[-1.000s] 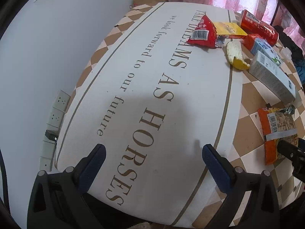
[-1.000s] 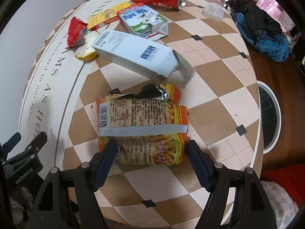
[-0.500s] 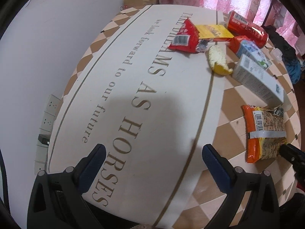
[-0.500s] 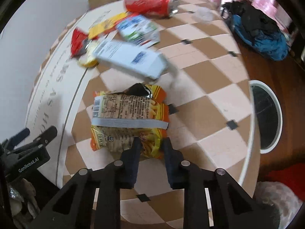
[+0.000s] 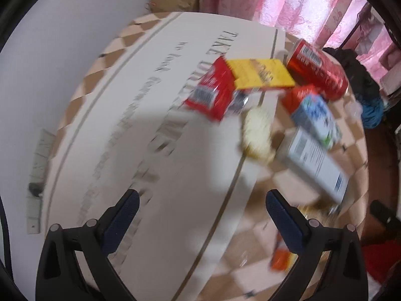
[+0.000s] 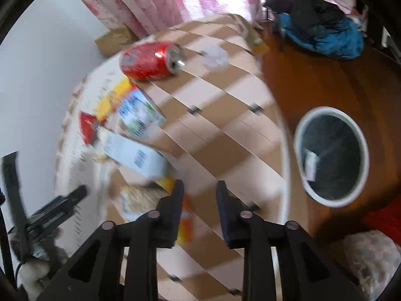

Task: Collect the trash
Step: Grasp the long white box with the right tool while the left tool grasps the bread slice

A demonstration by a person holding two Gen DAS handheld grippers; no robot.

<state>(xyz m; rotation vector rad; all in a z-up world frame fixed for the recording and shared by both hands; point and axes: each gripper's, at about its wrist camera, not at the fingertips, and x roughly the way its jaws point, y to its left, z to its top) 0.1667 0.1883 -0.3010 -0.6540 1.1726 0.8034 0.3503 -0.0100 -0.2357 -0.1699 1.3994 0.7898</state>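
White-rimmed bin [image 6: 330, 158] shows only in right wrist view.

Left claw [image 5: 200, 208] spread wide; right claw [image 6: 199, 193] partly parted.

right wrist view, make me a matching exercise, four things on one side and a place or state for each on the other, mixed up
Things:
1. red soda can
2. white bin
3. blue clothes heap
4. long white carton

Places or states:
a. on the wooden floor beside the table, mouth open upward
b. lying on its side at the far end of the table
c. piled on the floor beyond the table
d. lying flat on the table, barcode up

Pairs: 1-b, 2-a, 3-c, 4-d
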